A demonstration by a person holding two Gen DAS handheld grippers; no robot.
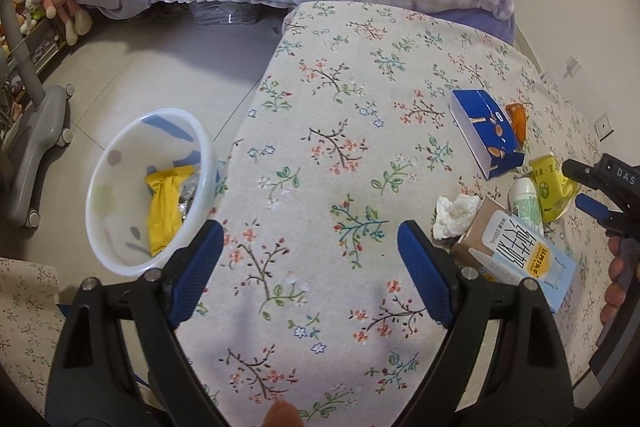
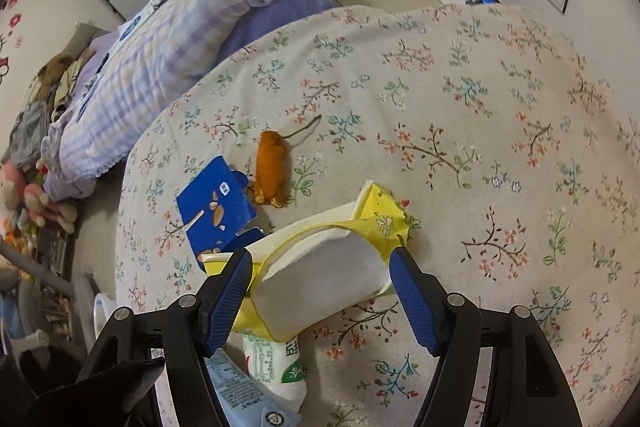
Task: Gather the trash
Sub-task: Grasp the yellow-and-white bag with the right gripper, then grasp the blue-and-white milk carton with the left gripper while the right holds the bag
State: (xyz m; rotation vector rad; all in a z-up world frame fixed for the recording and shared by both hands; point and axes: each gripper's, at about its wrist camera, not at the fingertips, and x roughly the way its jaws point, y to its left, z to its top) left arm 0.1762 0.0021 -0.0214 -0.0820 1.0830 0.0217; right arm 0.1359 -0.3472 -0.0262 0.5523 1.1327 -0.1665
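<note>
On the floral cloth covering the bench [image 1: 320, 155], the trash lies clustered toward one side. Largest is the blue snack box [image 2: 216, 207], flat cardboard with its long axis running toward the bench edge; next, the crushed yellow carton [image 2: 320, 267], open mouth torn, lies on its side between the jaws of the right hand-held gripper [image 2: 320, 291], whose ribbed blue pads stand spread at its flanks, whether pressing cannot be told. A small white-and-green bottle [image 2: 276, 359] lies beneath the carton, beside an orange peel [image 2: 272, 167]. Only the left wrist view shows the translucent plastic bin [image 1: 148, 187] off the bench edge holding a yellow wrapper [image 1: 166, 207], a milk carton [image 1: 516, 247], and a crumpled tissue [image 1: 454, 215]. The left hand-held gripper [image 1: 310, 263] hangs released over bare cloth.
</note>
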